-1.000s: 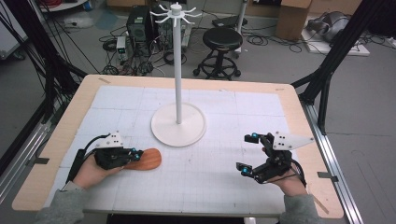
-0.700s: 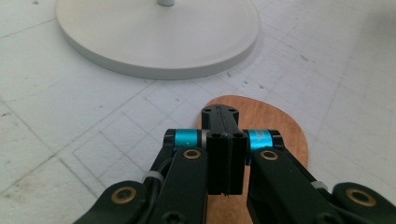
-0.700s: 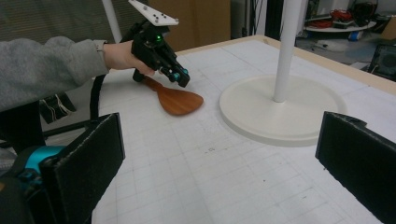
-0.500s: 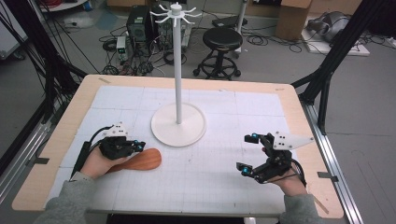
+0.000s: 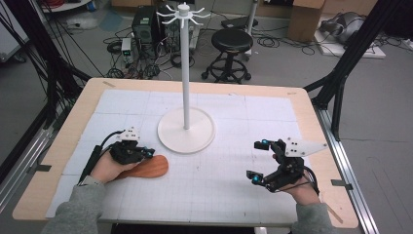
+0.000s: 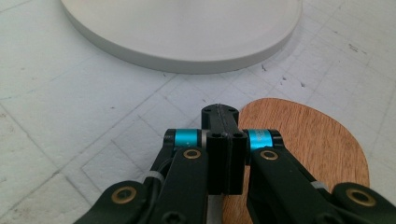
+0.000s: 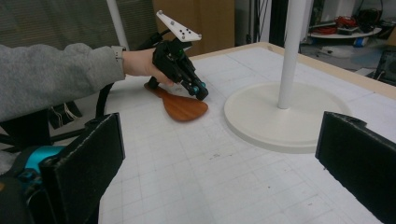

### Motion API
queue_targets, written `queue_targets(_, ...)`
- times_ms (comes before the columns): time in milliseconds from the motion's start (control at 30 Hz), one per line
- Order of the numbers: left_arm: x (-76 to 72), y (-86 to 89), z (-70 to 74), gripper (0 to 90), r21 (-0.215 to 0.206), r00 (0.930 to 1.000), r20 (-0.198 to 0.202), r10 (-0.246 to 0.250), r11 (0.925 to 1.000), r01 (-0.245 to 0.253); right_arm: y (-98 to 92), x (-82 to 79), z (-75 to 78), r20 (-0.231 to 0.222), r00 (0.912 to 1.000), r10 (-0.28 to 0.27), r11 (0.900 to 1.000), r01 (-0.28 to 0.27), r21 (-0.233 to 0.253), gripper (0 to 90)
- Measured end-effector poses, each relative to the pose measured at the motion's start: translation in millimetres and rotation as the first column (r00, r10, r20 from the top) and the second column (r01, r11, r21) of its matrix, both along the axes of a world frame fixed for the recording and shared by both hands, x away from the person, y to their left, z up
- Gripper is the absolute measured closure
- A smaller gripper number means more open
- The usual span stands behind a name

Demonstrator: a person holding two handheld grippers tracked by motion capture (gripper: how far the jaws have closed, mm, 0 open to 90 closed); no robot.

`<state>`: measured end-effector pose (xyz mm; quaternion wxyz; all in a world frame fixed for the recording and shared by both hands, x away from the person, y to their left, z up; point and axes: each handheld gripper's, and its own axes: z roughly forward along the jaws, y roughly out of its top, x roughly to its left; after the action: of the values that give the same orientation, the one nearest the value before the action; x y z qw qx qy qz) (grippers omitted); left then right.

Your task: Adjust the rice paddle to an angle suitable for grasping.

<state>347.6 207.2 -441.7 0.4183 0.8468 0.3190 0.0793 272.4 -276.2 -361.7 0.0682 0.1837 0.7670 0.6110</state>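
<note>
Wooden spatula [image 6: 303,144] — left hand-held gripper [image 6: 223,122] closed above.

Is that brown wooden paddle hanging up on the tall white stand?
No, the wooden paddle lies flat on the table beside the stand's round base, under the left gripper.

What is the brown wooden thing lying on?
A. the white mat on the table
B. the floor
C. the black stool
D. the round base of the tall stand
A: the wooden paddle lies flat on the white gridded mat, beside the stand's round base and not touching it, with the left gripper over its near edge.
</note>
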Motion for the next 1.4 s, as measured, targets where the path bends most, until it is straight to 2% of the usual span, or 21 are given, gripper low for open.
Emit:
queue_targets(100,-3.7,-3.3,0.3,89.7,0.010,0.9989,-0.007,-0.046,0.9989,0.046,0.4,0.1,-0.7,-0.002,1.0000,-0.001,1.000,0.000,-0.005,0.1)
queue_targets(167,-4.7,-4.1,0.5,89.6,0.014,0.9986,-0.009,-0.053,0.9985,0.053,0.7,-0.1,-0.7,-0.005,1.0000,0.000,1.000,0.000,-0.005,0.1)
queue_targets(200,-6.2,-5.8,0.5,89.6,0.009,0.9980,-0.033,-0.053,0.9985,0.053,1.3,-0.1,-0.8,-0.005,1.0000,-0.002,1.000,0.002,-0.006,0.1)
queue_targets(233,-6.8,-6.2,0.9,89.6,0.022,0.9970,-0.036,-0.068,0.9974,0.069,1.7,0.0,-0.8,-0.002,1.0000,0.001,1.000,-0.001,-0.006,0.1)
queue_targets(367,-10.6,-9.7,0.2,89.7,0.043,0.9968,-0.028,-0.074,0.9962,0.076,2.1,-0.3,-0.7,-0.002,1.0000,0.002,1.000,-0.002,-0.005,0.1)
queue_targets(567,-16.3,-13.1,1.6,89.7,0.060,0.9923,-0.025,-0.121,0.9906,0.123,1.9,-0.6,-0.7,-0.002,1.0000,-0.001,1.000,0.001,-0.006,0.1)
queue_targets(767,-20.1,-16.1,2.7,89.6,0.071,0.9913,-0.031,-0.128,0.9889,0.130,2.3,-1.1,-0.7,-0.010,0.9999,0.002,1.000,-0.002,-0.010,0.1)
queue_targets(800,-22.5,-17.8,2.9,89.6,0.066,0.9889,-0.044,-0.142,0.9872,0.145,2.2,-0.9,-0.7,-0.008,1.0000,0.001,1.000,-0.002,-0.010,0.1)
queue_targets(900,-25.2,-19.4,3.2,89.6,0.069,0.9865,-0.044,-0.158,0.9846,0.161,2.2,-0.6,-0.9,-0.007,1.0000,0.003,1.000,-0.003,-0.011,0.1)
queue_targets(1033,-33.1,-25.2,3.4,89.6,0.072,0.9767,-0.046,-0.210,0.9745,0.213,2.7,-0.7,-1.2,-0.005,1.0000,0.001,1.000,-0.001,-0.015,0.1)
queue_targets(1167,-37.2,-28.8,3.7,89.6,0.079,0.9733,-0.040,-0.226,0.9703,0.229,2.8,-0.8,-1.6,-0.012,0.9999,0.001,1.000,-0.001,-0.019,0.1)
queue_targets(1200,-38.5,-29.8,4.3,89.6,0.095,0.9718,-0.031,-0.234,0.9673,0.236,3.1,-0.2,-2.2,-0.010,0.9999,0.000,1.000,0.000,-0.019,0.1)
queue_targets(1267,-39.7,-30.6,4.1,89.6,0.089,0.9723,-0.033,-0.231,0.9683,0.233,3.5,0.3,-2.5,-0.005,1.0000,0.001,1.000,-0.002,-0.022,0.1)
queue_targets(1367,-42.5,-32.5,4.0,89.6,0.090,0.9684,-0.030,-0.247,0.9643,0.249,4.0,-0.4,-2.4,-0.009,0.9999,0.003,1.000,-0.003,-0.024,0.1)
queue_targets(1400,-45.2,-33.8,4.3,89.6,0.096,0.9651,-0.028,-0.260,0.9603,0.262,3.8,-0.3,-2.4,-0.006,1.0000,0.003,1.000,-0.003,-0.023,0.1)
